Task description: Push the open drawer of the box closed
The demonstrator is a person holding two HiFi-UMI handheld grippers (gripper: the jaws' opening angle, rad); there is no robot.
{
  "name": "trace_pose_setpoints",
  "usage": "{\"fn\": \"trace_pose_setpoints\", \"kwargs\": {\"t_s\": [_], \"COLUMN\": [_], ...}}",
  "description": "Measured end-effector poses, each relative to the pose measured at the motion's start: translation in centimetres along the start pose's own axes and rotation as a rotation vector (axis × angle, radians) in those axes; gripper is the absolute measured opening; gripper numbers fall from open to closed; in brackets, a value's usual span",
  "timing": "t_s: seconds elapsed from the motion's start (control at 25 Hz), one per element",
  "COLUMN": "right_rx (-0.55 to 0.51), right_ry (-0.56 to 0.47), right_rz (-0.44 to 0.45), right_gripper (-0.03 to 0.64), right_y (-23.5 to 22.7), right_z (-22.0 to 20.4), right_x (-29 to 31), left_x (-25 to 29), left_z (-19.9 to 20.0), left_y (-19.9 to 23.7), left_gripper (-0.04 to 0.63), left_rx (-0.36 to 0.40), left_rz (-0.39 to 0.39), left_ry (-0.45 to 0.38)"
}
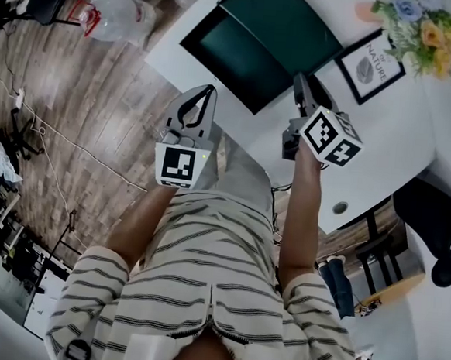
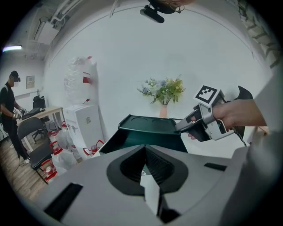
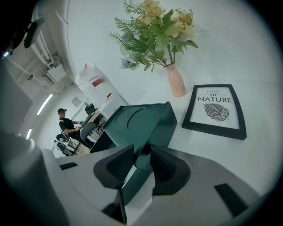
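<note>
Dark green box (image 1: pixel 288 21) on white bench (image 1: pixel 385 126), drawer (image 1: pixel 235 63) standing out toward the person. Judged rigid, light and smooth, so it may skid: press flat on the drawer front. Right gripper (image 1: pixel 301 86) has its jaws apart, pinching nothing, at the drawer's corner. Left gripper (image 1: pixel 207 95) is closed and empty.

The box (image 1: pixel 262 32) stands on the counter (image 1: pixel 390 148), the picture frame (image 1: pixel 370 68) to its right, the flowers (image 1: pixel 428 31) behind the frame; my right tongs (image 1: pixel 301 85) sit before the box.
</note>
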State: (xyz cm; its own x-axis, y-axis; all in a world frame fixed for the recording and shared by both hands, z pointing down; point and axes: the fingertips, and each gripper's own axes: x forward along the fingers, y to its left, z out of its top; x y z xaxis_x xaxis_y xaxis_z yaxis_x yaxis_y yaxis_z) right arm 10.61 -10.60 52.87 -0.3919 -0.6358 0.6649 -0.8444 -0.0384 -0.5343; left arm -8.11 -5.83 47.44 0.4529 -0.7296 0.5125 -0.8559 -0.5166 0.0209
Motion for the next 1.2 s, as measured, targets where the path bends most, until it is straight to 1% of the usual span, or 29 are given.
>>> {"fn": "trace_pose_setpoints", "kwargs": {"t_s": [0.12, 0.2, 0.48, 0.52, 0.6, 0.8, 1.04, 1.2], "right_rx": [0.037, 0.038, 0.037, 0.036, 0.031, 0.023, 0.019, 0.014], "right_ry": [0.015, 0.014, -0.004, -0.003, -0.001, -0.003, 0.007, 0.0], "right_rz": [0.029, 0.032, 0.026, 0.025, 0.026, 0.026, 0.025, 0.026], "right_gripper": [0.124, 0.123, 0.121, 0.121, 0.123, 0.124, 0.127, 0.127], "right_y": [0.0, -0.1, -0.2, -0.2, -0.1, 0.0, -0.5, 0.0], "right_z": [0.1, 0.2, 0.2, 0.2, 0.1, 0.2, -0.2, 0.1], "right_x": [0.1, 0.0, 0.0, 0.0, 0.0, 0.0, 0.1, 0.1], "left_x": [0.0, 0.2, 1.1, 1.3, 1.7, 2.9, 3.9, 4.3], "left_z": [-0.5, -1.1, -3.5, -3.9, -4.3, -5.6, -6.8, -7.1], "left_y": [0.5, 0.6, 0.4, 0.4, 0.5, 0.5, 0.4, 0.4], "left_gripper": [0.0, 0.0, 0.004, 0.022, 0.032, 0.078, 0.101, 0.104], "left_rx": [0.007, 0.013, 0.034, 0.031, 0.035, 0.08, 0.107, 0.126], "left_rz": [0.018, 0.021, -0.003, -0.006, -0.009, -0.024, -0.061, -0.069], "left_ry": [0.005, 0.014, 0.065, 0.071, 0.079, 0.109, 0.143, 0.148]}}
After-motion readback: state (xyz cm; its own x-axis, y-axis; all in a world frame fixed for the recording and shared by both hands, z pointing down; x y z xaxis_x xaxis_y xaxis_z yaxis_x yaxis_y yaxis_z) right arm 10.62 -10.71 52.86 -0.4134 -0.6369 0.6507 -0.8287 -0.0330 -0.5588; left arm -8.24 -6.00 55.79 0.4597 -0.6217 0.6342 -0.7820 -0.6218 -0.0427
